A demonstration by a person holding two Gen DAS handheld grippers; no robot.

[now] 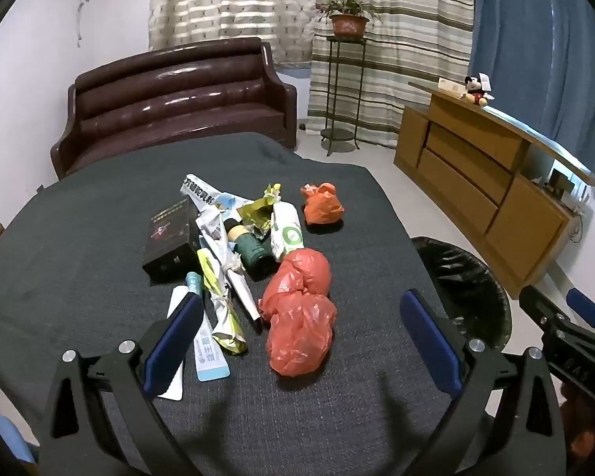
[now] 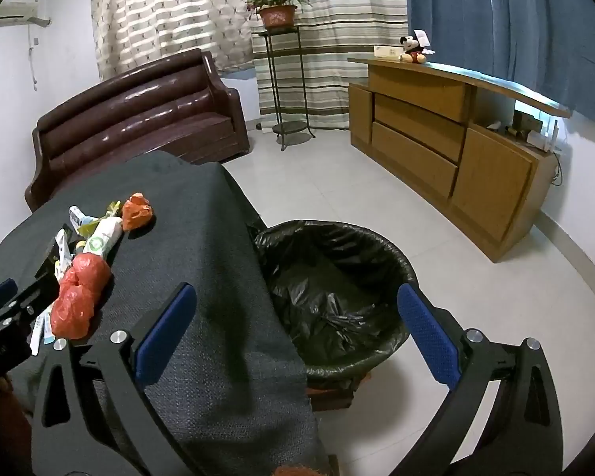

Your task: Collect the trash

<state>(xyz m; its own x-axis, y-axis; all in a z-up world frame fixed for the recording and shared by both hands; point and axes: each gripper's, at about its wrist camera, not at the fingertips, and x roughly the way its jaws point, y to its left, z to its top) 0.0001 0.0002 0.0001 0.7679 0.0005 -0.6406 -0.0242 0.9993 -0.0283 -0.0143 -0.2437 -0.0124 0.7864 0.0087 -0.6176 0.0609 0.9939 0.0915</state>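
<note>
Trash pile is sitting mid-tabletop on the dark grey cloth, nothing in the bin yet as far as the right wrist view is showing.

Left gripper is hovering low over the near edge of the pile, fingers spread wide and holding nothing. Right gripper is hanging off the tabletop edge, over the gap toward the black-lined bin, fingers also spread and empty.

Closest target: the big red plastic bag, a crumpled double lump lying just ahead of the left gripper, between its fingers in view. Likely light, soft, compressible and slightly slick; pinching across the waist between the two lumps looks safest. A smaller orange bag is sitting apart at the far side, same handling.

Rest of the pile:
- black box: stiff and flat-sided, so gripping across the narrow width
- green bottle: lying on its side, rigid, may roll
- crumpled printed wrappers: floppy and tangled, probably coming up several at once
- white pouch: carrying a green ring logo
- flat blue-white sachet: lying thin on the cloth, hard to get under, partly beneath the left finger

Writing: Chinese characters are showing on the white wrapper and sachet, too small to read. Red emblem on the box, text illegible.
</note>
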